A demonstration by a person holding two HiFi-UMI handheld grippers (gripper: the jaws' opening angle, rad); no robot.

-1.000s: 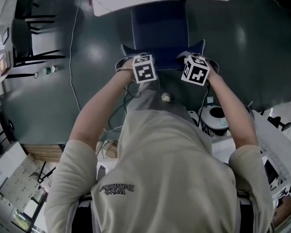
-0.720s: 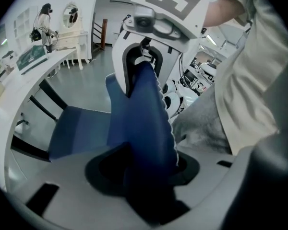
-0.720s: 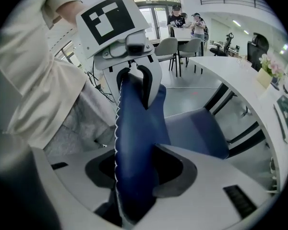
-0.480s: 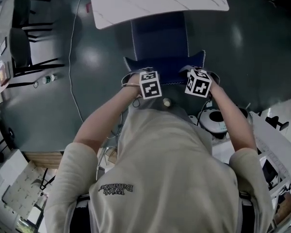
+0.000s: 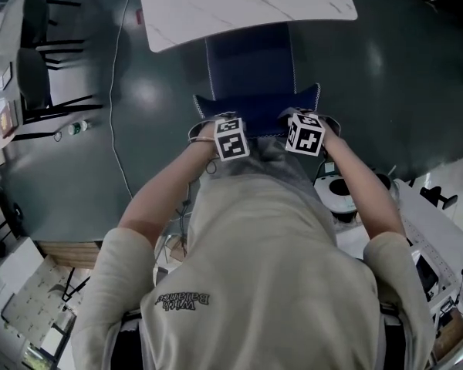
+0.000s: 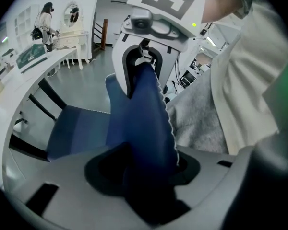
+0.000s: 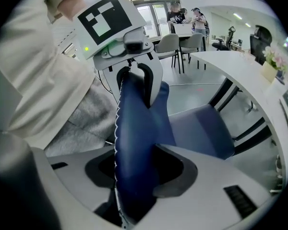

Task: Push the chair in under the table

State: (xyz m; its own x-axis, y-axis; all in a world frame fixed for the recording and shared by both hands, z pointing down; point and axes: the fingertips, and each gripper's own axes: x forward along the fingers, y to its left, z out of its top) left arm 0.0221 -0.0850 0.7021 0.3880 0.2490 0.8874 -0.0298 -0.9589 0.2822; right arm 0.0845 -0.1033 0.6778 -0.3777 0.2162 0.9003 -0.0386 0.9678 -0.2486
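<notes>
The chair (image 5: 251,56) sits with its seat partly under the table (image 5: 239,6). Its backrest (image 5: 255,102) stands between the jaws of the left gripper (image 6: 144,174) and the right gripper (image 7: 134,176). Both have just been opening and now hang slack around it. Any further push should probably go evenly on both sides, straight in.

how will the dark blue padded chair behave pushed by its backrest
The dark blue padded chair probably slides easily on the smooth grey floor. Its stitched backrest looks cushioned, so may give slightly. Pushed high, it might tip.
</notes>
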